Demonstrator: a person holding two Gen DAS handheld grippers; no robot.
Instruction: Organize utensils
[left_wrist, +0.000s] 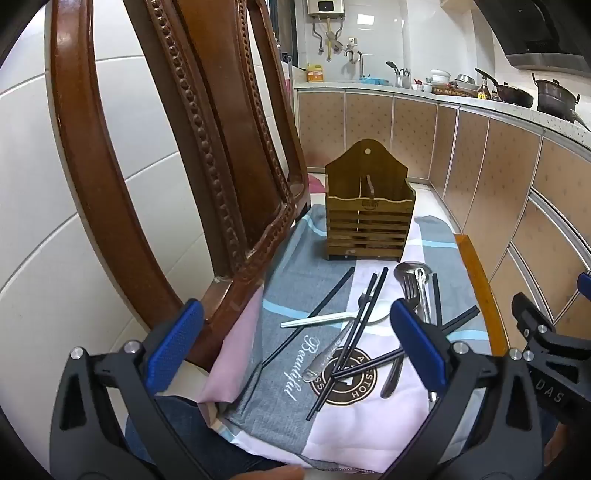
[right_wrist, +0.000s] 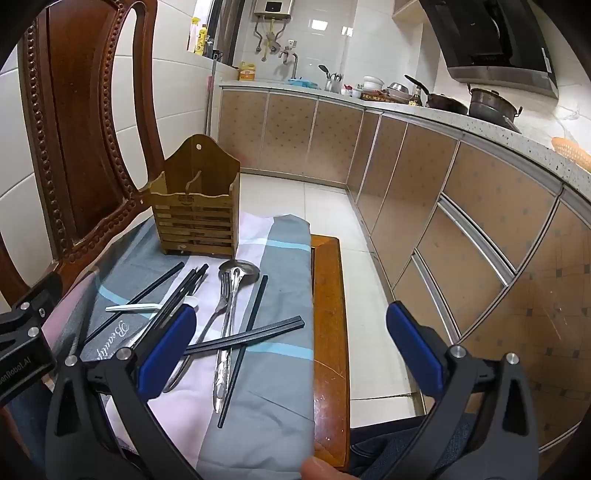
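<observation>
A wooden slatted utensil holder (left_wrist: 369, 210) stands upright at the far end of a cloth-covered chair seat; it also shows in the right wrist view (right_wrist: 195, 214). In front of it lie several black chopsticks (left_wrist: 364, 314), a white plastic spoon (left_wrist: 321, 320), a steel ladle (right_wrist: 236, 273), a steel fork (right_wrist: 218, 306) and a steel spoon handle (left_wrist: 325, 360), loosely piled. My left gripper (left_wrist: 295, 349) is open and empty above the near part of the pile. My right gripper (right_wrist: 291, 350) is open and empty, over the cloth's right side.
The grey, pink and white cloth (left_wrist: 280, 387) covers a wooden chair seat (right_wrist: 330, 314) with a carved backrest (left_wrist: 221, 129) on the left. Kitchen cabinets (right_wrist: 406, 206) and a counter with pots run along the right. Tiled floor (right_wrist: 328, 206) lies beyond.
</observation>
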